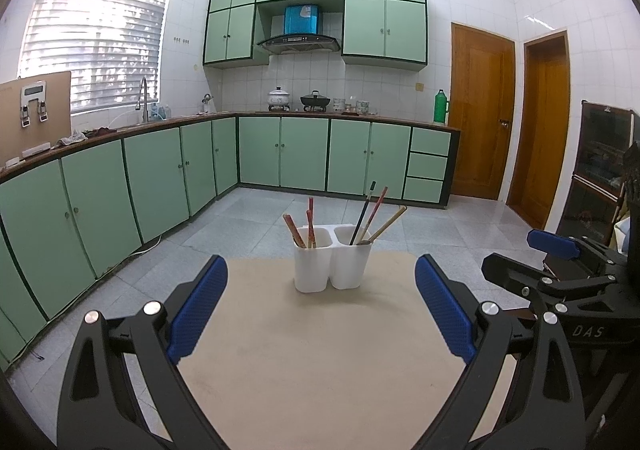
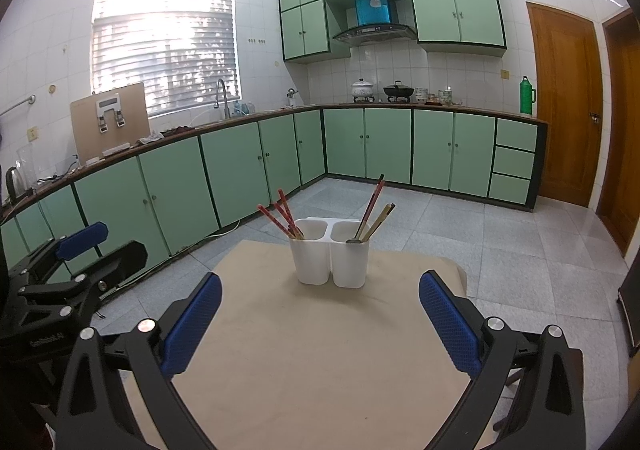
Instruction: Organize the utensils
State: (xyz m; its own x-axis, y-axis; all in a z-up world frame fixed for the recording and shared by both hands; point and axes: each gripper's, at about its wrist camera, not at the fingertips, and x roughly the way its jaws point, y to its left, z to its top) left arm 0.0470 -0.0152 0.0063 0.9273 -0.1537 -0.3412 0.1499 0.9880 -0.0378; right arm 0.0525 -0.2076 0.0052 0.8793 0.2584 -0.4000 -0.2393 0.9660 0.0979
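A white two-compartment utensil holder [image 1: 332,264] [image 2: 329,256] stands near the far edge of a beige table [image 1: 320,350] [image 2: 320,362]. Its left cup holds red chopsticks [image 1: 308,226] [image 2: 282,218]. Its right cup holds a dark chopstick, a red one, pale bamboo ones [image 1: 374,216] [image 2: 376,206] and what looks like a spoon handle. My left gripper [image 1: 320,306] is open and empty, over the table short of the holder. My right gripper [image 2: 320,322] is open and empty too. Each gripper shows at the side of the other's view [image 1: 560,270] [image 2: 72,262].
Green kitchen cabinets [image 1: 160,178] [image 2: 240,166] run along the left and back walls under a counter with a sink, pots and a green bottle [image 1: 440,106]. Wooden doors [image 1: 480,110] stand at the right. Grey tiled floor surrounds the table.
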